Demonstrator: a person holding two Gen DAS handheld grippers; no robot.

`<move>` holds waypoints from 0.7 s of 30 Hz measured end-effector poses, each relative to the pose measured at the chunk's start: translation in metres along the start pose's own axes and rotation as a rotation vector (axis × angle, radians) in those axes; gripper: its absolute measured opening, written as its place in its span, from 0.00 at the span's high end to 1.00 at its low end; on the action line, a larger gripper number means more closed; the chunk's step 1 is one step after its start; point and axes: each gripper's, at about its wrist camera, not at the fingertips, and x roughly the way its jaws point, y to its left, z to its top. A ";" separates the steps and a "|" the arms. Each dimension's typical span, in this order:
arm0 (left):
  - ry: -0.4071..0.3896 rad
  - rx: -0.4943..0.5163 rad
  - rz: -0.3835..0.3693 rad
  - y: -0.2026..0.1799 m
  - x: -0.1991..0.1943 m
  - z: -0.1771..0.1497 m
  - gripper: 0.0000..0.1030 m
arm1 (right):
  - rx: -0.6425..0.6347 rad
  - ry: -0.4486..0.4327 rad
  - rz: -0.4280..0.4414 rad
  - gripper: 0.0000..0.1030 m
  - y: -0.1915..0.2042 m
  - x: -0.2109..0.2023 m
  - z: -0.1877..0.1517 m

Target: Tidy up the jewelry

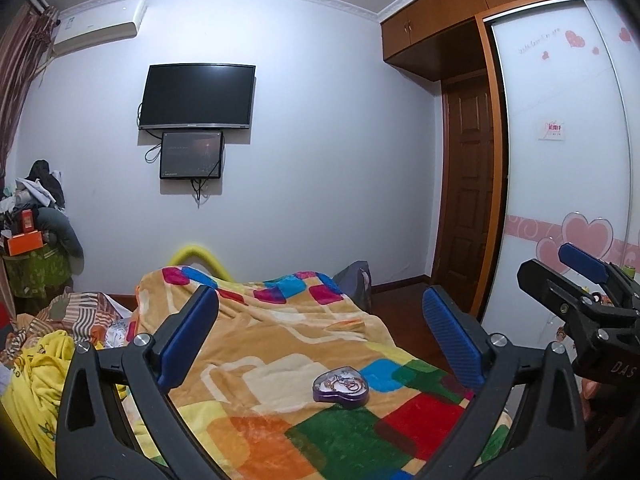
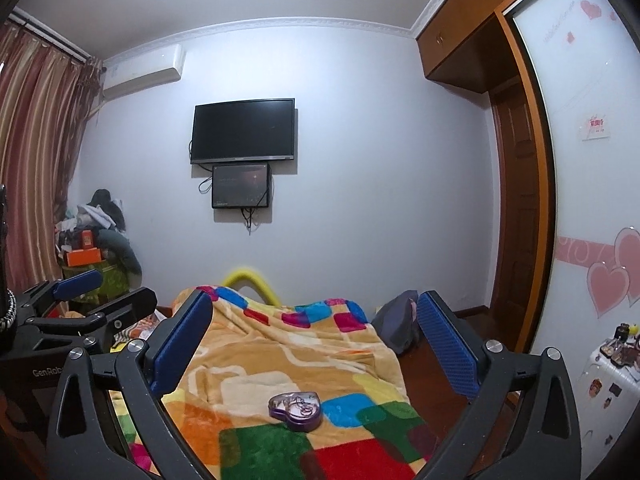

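A purple heart-shaped tin (image 1: 341, 385) lies on the colourful blanket (image 1: 280, 344) of the bed, with jewelry chains visible inside it. It also shows in the right wrist view (image 2: 296, 410). My left gripper (image 1: 320, 340) is open and empty, held above and short of the tin. My right gripper (image 2: 316, 344) is open and empty too, also above and short of the tin. The right gripper shows at the right edge of the left wrist view (image 1: 580, 280); the left gripper shows at the left edge of the right wrist view (image 2: 80, 300).
A TV (image 1: 198, 96) and a smaller screen (image 1: 191, 155) hang on the far wall. A wardrobe with heart decals (image 1: 560, 160) stands right of the bed. A pile of clothes and boxes (image 1: 36, 216) fills the left corner. A yellow blanket (image 1: 36, 376) lies left.
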 end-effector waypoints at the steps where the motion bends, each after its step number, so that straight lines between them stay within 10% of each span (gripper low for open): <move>1: 0.002 0.001 -0.001 0.000 0.001 0.000 0.00 | 0.001 0.001 0.001 0.02 0.000 0.000 0.001; 21: 0.031 -0.006 -0.002 0.001 0.009 -0.005 0.00 | -0.001 0.036 0.000 0.01 0.001 -0.001 0.001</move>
